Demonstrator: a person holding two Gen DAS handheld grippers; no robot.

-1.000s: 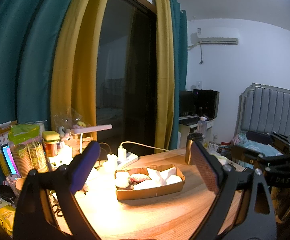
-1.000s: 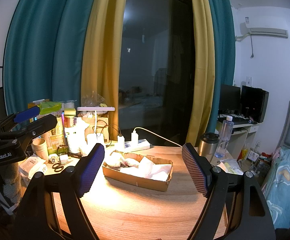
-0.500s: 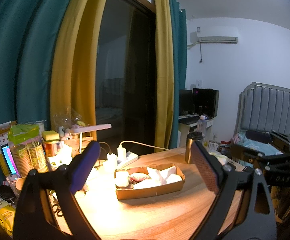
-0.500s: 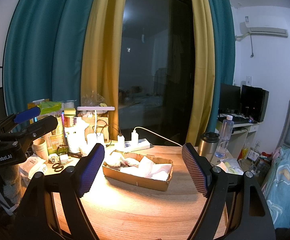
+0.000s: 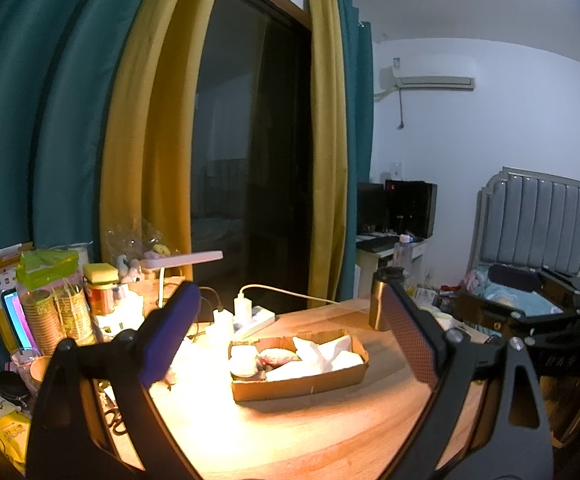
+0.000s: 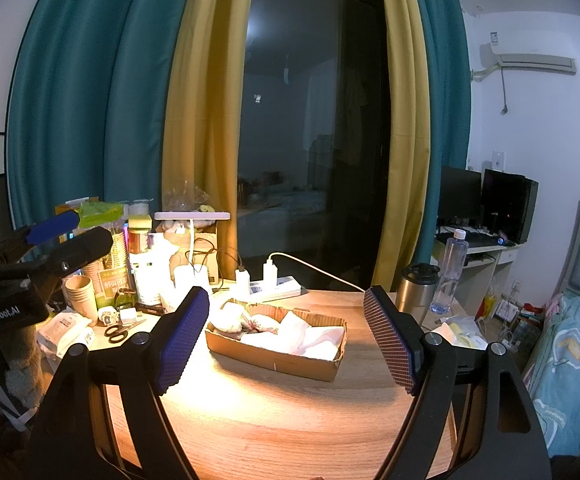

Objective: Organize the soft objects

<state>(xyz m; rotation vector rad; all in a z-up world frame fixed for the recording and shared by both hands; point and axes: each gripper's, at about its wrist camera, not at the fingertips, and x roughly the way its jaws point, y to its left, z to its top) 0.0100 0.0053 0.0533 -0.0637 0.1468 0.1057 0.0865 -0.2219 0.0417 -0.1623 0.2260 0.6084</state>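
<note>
"GenRobot.AI" on left gripper (image 6: 55,240); cup print unclear.

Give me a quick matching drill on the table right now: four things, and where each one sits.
1. cardboard tray
2. scissors
3. steel tumbler
4. power strip

a. right of the tray
b. behind the tray, chargers plugged in
c. mid-table, holding soft white items
d. left, among the clutter

Pairs: 1-c, 2-d, 3-a, 4-b

Left tool (image 5: 290,344): no shift seen.
Right tool (image 6: 285,338): no shift seen.
Cardboard tray (image 6: 273,356): contents unchanged.
</note>
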